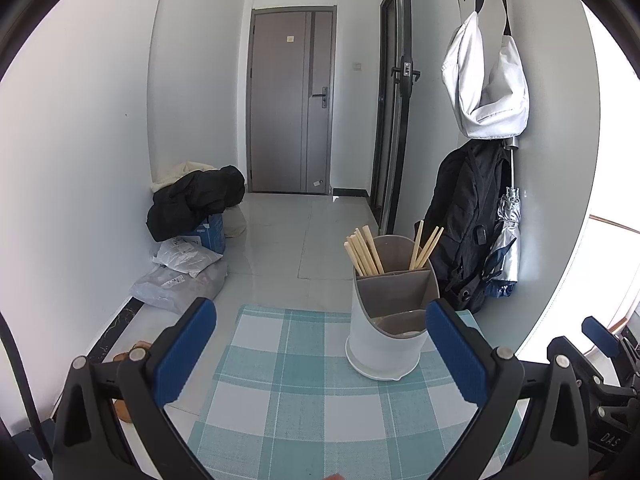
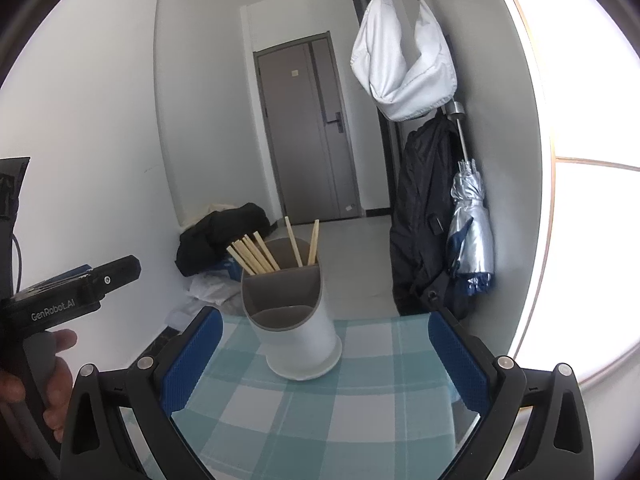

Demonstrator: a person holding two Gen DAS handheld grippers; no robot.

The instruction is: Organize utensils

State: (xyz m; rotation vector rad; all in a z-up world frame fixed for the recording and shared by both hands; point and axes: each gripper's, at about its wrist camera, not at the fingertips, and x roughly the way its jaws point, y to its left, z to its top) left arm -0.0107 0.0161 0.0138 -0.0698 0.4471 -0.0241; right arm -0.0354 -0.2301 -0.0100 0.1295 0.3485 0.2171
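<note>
A white utensil holder [image 1: 386,350] with a grey divided insert stands on the teal checked tablecloth [image 1: 304,392]. Several wooden chopsticks [image 1: 365,251] lean in its rear left compartment, and a few more chopsticks [image 1: 426,246] in the rear right one. My left gripper [image 1: 320,354] is open, its blue pads wide apart, with the holder just ahead between them toward the right pad. In the right wrist view the same holder [image 2: 298,336] and chopsticks [image 2: 254,255] stand ahead of my open right gripper [image 2: 324,354], which grips nothing.
The table's far edge drops to a tiled floor with a black coat [image 1: 196,200] on boxes at the left wall. A black backpack [image 1: 468,220], folded umbrella [image 2: 472,236] and white bag [image 1: 486,84] hang on the right wall. A hand [image 2: 48,392] holds the left gripper's handle.
</note>
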